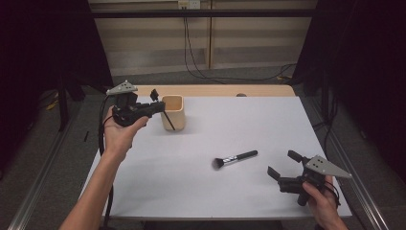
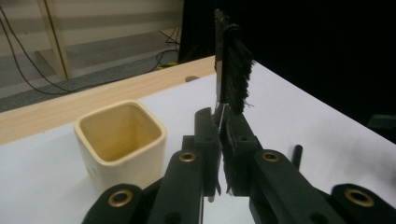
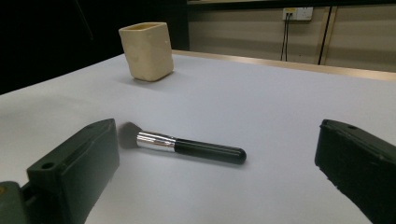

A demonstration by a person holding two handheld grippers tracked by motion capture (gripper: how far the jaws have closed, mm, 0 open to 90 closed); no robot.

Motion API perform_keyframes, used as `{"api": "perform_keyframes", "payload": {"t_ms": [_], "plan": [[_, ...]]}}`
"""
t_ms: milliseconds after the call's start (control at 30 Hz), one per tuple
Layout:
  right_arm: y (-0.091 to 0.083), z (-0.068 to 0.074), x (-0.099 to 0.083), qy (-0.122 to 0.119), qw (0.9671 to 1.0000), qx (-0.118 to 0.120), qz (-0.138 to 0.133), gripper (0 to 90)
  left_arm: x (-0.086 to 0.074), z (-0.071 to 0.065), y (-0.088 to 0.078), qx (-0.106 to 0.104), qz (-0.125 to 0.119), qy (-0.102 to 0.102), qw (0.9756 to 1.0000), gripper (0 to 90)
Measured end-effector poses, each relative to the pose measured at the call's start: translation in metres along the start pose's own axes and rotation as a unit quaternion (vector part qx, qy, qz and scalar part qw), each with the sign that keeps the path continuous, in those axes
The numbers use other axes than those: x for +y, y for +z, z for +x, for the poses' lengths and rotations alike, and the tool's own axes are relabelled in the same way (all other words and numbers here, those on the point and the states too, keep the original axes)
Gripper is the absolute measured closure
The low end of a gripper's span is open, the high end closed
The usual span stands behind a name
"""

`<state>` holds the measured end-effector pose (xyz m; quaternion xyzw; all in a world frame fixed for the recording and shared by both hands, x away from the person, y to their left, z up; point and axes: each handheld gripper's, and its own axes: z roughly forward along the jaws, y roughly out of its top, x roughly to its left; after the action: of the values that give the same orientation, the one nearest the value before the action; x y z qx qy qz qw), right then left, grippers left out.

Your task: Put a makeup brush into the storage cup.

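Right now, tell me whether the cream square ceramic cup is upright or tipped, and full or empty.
Upright and empty: the cream square ceramic cup stands on its base on the white table, mouth up, and the left gripper view shows bare inner walls.

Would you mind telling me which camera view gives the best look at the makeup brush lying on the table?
The right gripper view: the makeup brush lies close between the open fingers, showing dark bristles, silver ferrule and black handle. The high view shows it smaller, mid-table. The left gripper view looks instead at the cup and a small brush in its own shut fingers.
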<state>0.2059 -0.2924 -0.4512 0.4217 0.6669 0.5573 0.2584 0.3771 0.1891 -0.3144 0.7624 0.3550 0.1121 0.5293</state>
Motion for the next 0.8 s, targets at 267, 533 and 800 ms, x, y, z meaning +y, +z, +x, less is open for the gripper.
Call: {"api": "perform_keyframes", "payload": {"t_ms": [267,533,800], "plan": [[-0.001,-0.001,0.0,0.002,1.0,-0.002,0.0,0.0,0.013,0.016,0.007,0.016,-0.023,-0.02,0.9994,85.7],[0.0,0.0,0.0,-0.003,1.0,-0.004,0.002,0.0,0.025,0.019,0.015,0.036,-0.03,-0.015,0.9988,85.7],[0.0,-0.001,0.0,-0.001,1.0,-0.005,0.002,0.0,0.03,0.028,0.024,0.056,-0.032,-0.017,0.9978,85.7]]}}
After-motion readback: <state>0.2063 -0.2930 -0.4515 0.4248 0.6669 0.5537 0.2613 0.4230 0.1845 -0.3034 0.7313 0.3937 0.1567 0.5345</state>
